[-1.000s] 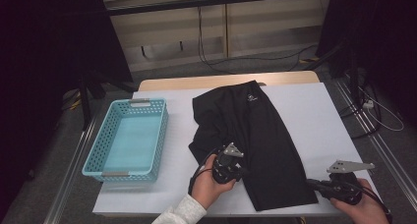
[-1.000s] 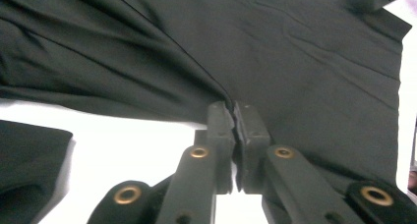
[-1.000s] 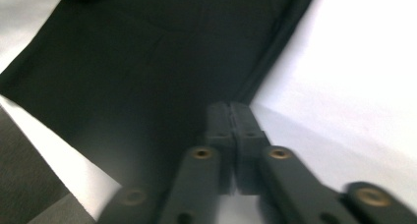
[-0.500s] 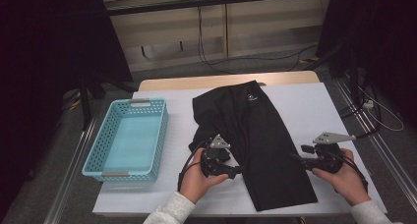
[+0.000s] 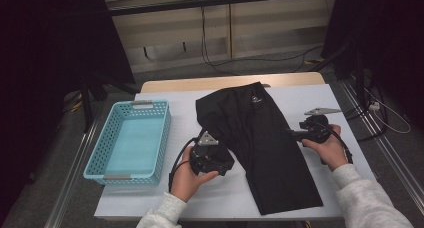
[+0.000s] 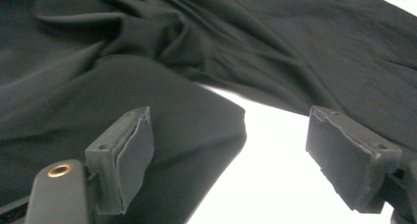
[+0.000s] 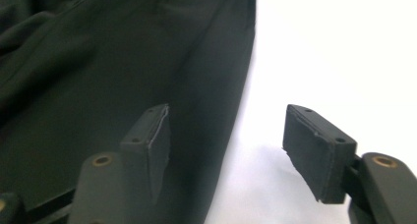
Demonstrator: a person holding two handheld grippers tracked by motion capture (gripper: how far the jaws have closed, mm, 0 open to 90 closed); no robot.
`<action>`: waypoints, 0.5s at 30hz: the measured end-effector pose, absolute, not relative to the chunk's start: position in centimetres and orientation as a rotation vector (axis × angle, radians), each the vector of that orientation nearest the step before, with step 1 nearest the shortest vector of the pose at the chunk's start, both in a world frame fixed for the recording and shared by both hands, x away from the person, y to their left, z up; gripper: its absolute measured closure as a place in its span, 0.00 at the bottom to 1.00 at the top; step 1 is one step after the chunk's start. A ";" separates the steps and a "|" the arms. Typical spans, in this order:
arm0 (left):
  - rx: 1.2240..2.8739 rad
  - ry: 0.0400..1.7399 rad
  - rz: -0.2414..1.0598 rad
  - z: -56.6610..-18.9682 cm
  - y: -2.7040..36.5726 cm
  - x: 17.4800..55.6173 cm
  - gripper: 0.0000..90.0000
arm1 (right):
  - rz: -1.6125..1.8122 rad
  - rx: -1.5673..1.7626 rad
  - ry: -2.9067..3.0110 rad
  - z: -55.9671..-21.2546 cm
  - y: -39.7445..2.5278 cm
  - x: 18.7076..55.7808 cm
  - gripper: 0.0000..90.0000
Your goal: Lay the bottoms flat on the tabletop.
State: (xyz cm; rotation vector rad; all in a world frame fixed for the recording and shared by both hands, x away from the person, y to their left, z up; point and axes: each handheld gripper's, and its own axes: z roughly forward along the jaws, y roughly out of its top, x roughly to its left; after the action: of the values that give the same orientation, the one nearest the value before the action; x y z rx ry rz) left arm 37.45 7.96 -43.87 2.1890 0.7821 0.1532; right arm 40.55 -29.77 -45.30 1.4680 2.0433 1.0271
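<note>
A: Left gripper (image 6: 231,160) and right gripper (image 7: 226,150) both gape, straddling opposite edges of the black shorts (image 5: 260,148).

B: Risk: jaws nip only the top layer; the fold slips.

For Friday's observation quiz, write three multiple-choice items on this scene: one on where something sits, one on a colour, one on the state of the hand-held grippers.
1. Where is the basket relative to the garment?
A. To its left
B. To its right
C. On top of it

2. What colour is the basket?
A. Red
B. Light blue
C. Yellow

3. How do the jaws of the left hand-held gripper and right hand-held gripper stand?
A. Both shut on cloth
B. One open, one shut
C. Both open

Answers: 1 A, the high view shows the basket left of the garment. 2 B, its mesh walls are light blue. 3 C, each gripper view shows a wide gap between the pads.
</note>
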 end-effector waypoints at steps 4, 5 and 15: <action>2.178 0.805 0.173 -43.8 8.6 37.7 0.18 | 0.998 1.456 2.032 -45.2 -29.4 42.2 0.46; 2.181 0.806 0.177 -43.9 8.6 37.7 0.17 | 1.003 1.477 2.029 -45.3 -29.4 42.5 0.46; 2.182 0.825 0.211 -43.8 9.2 38.0 0.17 | 0.981 1.550 2.027 -46.2 -28.9 44.8 0.56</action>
State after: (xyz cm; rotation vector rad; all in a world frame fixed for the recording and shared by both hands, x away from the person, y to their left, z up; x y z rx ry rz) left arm 38.01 9.19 -43.79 2.1822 0.8246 0.2107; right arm 44.77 -28.93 -46.22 1.5497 2.0267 0.9813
